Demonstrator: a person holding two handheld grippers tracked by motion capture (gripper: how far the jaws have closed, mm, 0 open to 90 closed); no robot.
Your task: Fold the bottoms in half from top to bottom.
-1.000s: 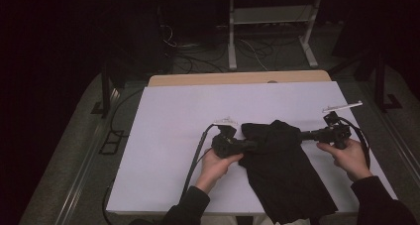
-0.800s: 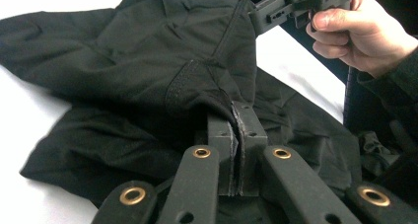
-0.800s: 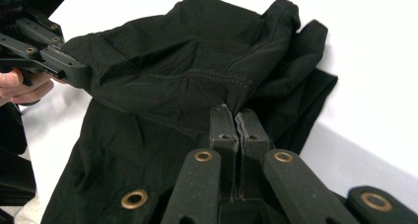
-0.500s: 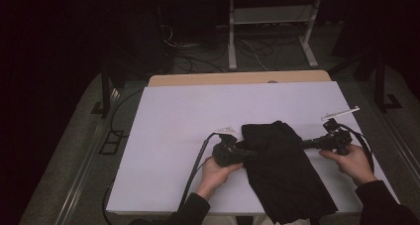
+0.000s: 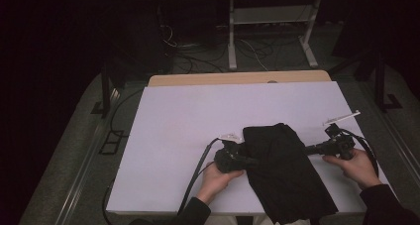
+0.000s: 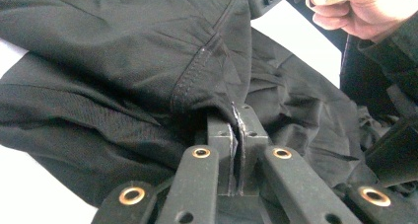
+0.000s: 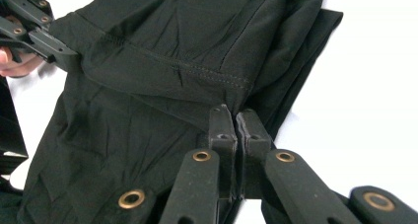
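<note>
The left claw [image 6: 236,116] is pressed together on the edge of a black, stitched fabric garment [image 6: 148,61], its two black jaws pinching a fold of cloth just beside a raised seam, as the left gripper view shows. In the right gripper view the right claw [image 7: 235,116] is likewise clamped shut on the opposite edge of the same garment [image 7: 162,51], biting the cloth just below a line of hem stitching. No brand, label or writing can be read on the fabric or on either tool.

From above, the left claw [image 5: 250,160] meets the garment [image 5: 282,170] at its left edge and the right claw [image 5: 306,149] meets it at the right edge, so the cloth lies between the two tools, each held in one of the person's hands at the near side of the white-topped bench [image 5: 198,116]. The garment's upper part is folded over into a doubled layer near the claws; its lower part runs down toward the person and hangs over the bench's near edge. A black cable [image 5: 195,178] trails from the left tool across the white surface and over the front edge. Beyond the bench's far end, a pale wooden strip [image 5: 237,79] borders it, with a dark floor behind.
</note>
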